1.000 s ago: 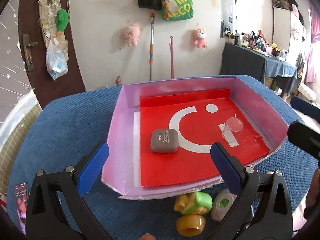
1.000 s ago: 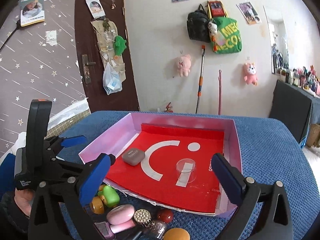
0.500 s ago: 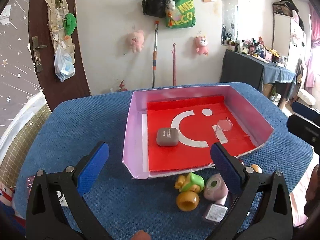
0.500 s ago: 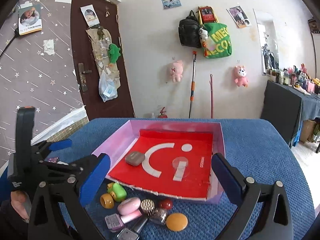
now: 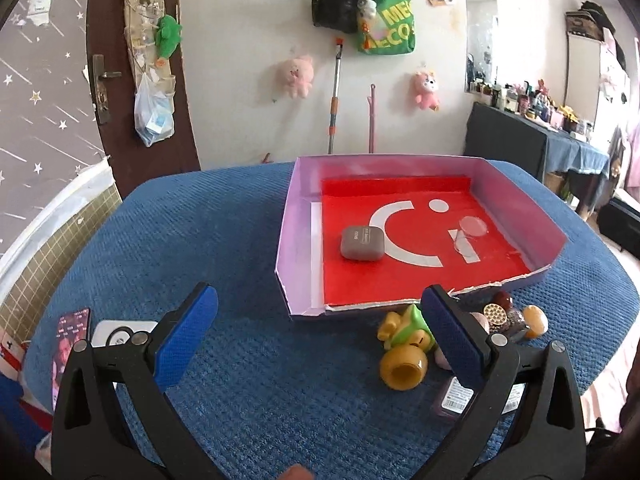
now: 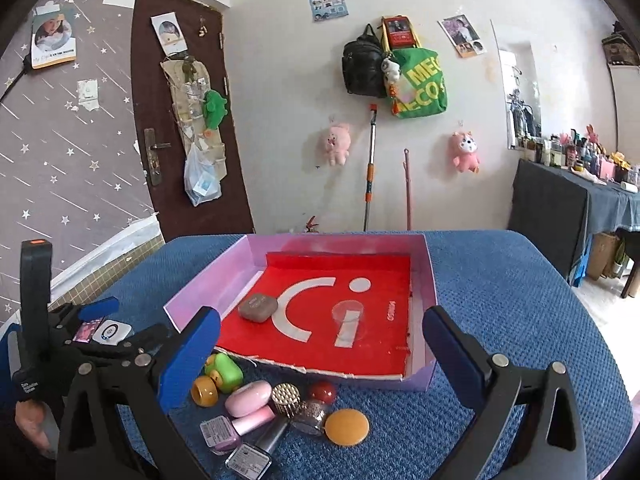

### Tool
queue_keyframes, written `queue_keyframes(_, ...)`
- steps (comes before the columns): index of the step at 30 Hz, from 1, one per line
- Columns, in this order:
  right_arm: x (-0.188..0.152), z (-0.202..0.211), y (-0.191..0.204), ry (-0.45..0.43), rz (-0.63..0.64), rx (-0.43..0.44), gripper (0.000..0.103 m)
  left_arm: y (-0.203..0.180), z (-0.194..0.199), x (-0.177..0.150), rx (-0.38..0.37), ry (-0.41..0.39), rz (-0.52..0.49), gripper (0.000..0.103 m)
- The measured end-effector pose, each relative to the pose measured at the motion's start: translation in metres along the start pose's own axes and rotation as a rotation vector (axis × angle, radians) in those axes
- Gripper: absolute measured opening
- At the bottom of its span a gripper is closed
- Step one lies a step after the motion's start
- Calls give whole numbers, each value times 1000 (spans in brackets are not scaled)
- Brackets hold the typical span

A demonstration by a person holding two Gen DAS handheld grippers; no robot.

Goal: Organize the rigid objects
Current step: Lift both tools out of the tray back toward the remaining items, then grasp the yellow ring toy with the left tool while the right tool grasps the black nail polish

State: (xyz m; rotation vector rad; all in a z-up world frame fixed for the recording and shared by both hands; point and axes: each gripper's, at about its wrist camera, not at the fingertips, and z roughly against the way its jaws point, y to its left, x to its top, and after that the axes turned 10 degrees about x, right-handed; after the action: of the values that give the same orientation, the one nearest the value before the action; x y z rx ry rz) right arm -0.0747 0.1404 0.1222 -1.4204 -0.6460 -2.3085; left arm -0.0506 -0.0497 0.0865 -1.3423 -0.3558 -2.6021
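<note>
both jaws spread wide, nothing between them, over the blue textured table top (image 5: 248, 240).

left gripper (image 5: 316, 336) hangs above the cloth just before the shallow pink cardboard tray with a red liner (image 5: 296, 240), its blue pads apart; right gripper (image 6: 320, 356) also stands agape, short of the tray's torn near edge. inside the tray lie a grey rounded earbud case (image 5: 362, 243) toward its left side and a clear plastic cup (image 6: 349, 317) toward its right, well apart. just outside the near edge of the tray sits a cluster on the cloth: green and yellow toy car (image 6: 224, 372), amber ring-shaped piece (image 6: 204, 391), pink oval case (image 6: 248, 398), gold studded cap (image 6: 286, 396), dark red ball (image 6: 322, 391), orange round disc (image 6: 346, 427) and nail-polish bottles (image 6: 224, 432).
</note>
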Motion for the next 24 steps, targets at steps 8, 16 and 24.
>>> queue_keyframes(8,-24,6,0,3,-7,-14,103,-6,1,-12,-62,44,12,103)
queue_keyframes(16,-43,3,8,33,14,-10,103,-4,1,-26,-64,70,32,103)
queue_keyframes(24,-61,-9,8,90,-6,-6,99,-6,-8,-42,-95,119,37,103)
